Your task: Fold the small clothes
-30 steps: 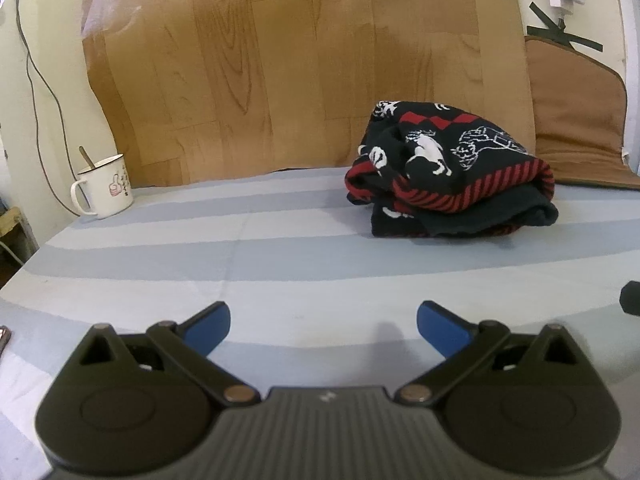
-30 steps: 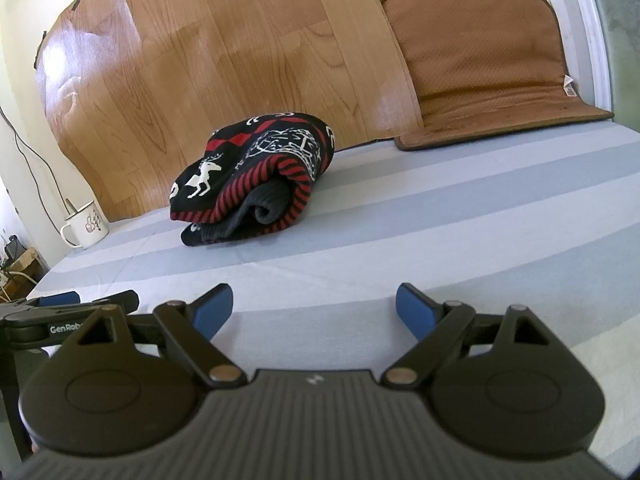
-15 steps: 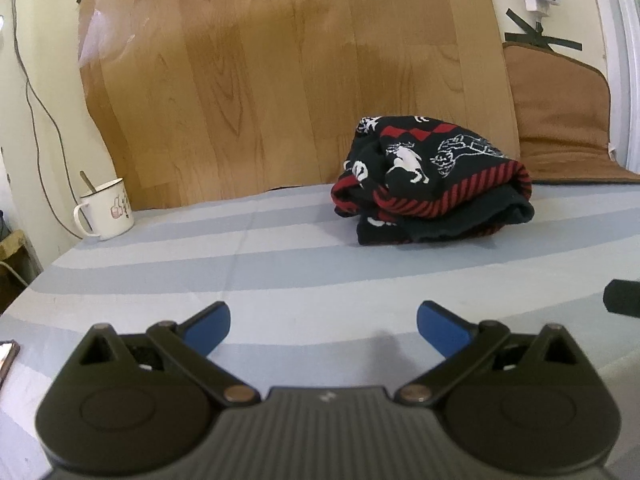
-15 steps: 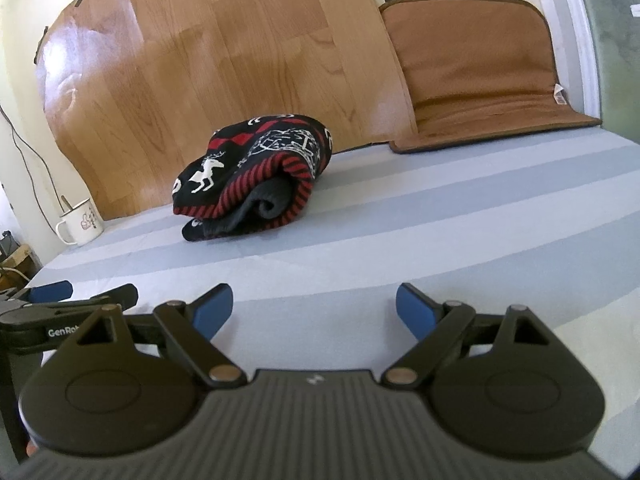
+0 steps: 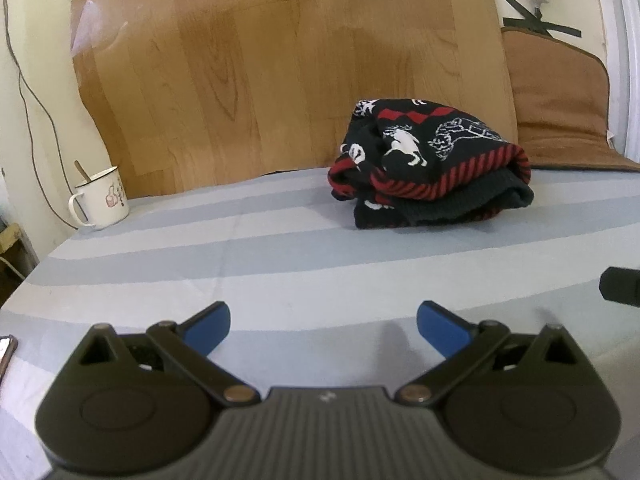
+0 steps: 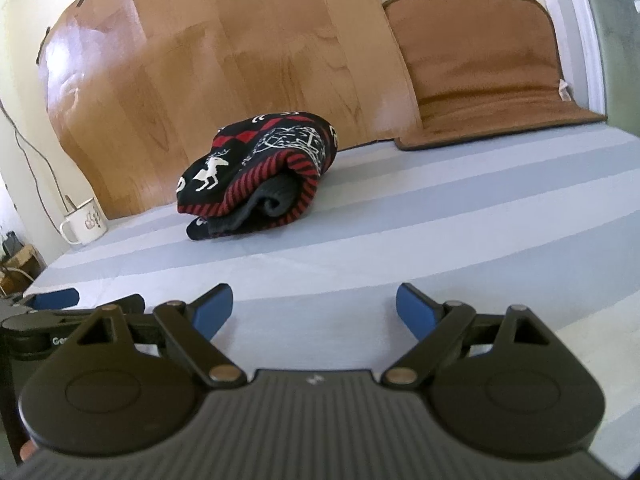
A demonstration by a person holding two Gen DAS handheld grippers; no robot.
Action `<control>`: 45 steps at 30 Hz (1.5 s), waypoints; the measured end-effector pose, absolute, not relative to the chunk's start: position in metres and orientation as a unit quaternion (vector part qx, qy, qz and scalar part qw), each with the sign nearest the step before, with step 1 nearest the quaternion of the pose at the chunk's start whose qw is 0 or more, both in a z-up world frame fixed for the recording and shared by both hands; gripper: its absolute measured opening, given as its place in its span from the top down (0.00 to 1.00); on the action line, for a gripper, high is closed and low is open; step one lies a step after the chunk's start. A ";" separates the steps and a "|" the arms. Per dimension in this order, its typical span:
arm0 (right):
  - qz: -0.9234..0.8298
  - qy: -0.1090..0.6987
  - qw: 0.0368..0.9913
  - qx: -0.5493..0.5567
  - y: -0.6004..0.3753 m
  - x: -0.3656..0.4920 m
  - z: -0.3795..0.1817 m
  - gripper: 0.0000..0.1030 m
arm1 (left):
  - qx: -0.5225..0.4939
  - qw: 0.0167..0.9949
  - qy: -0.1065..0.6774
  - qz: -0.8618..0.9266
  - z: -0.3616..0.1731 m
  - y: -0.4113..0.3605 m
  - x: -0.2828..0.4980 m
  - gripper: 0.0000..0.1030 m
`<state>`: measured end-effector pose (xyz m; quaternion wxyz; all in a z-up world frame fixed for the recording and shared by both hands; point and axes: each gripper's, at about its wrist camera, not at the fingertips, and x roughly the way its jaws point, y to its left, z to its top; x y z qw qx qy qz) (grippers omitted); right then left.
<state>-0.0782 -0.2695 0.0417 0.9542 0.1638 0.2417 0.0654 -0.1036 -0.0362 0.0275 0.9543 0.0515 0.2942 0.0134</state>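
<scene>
A folded black and red knit garment with white reindeer patterns (image 5: 432, 168) lies on the grey-striped cloth surface (image 5: 280, 264), toward the back; it also shows in the right wrist view (image 6: 260, 176). My left gripper (image 5: 323, 326) is open and empty, well short of the garment. My right gripper (image 6: 314, 308) is open and empty, also well in front of the garment. The left gripper's blue fingertip (image 6: 54, 299) shows at the left edge of the right wrist view.
A white enamel mug with a spoon (image 5: 102, 198) stands at the back left; it also shows in the right wrist view (image 6: 84, 222). A wood-pattern sheet (image 5: 280, 72) leans on the wall behind. A brown cushion (image 6: 484, 72) lies at the back right. A phone's edge (image 5: 6, 354) lies at far left.
Both grippers have drawn back and shifted slightly; the garment sits a little lower and further left in both views. The jaws stay open and the garment has not moved.
</scene>
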 end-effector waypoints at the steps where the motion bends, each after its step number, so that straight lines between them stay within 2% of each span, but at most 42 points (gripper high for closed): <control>1: 0.065 0.242 0.954 0.167 -0.270 -0.079 0.042 0.12 | 0.046 0.955 0.293 0.010 0.028 -0.035 -0.104 0.00; 20: 0.066 0.245 0.952 0.169 -0.271 -0.080 0.042 0.12 | -0.030 0.956 0.293 -0.008 0.030 -0.012 -0.103 0.00; 45: 0.068 0.245 0.951 0.173 -0.272 -0.079 0.041 0.12 | -0.030 0.957 0.289 -0.007 0.030 -0.012 -0.106 0.00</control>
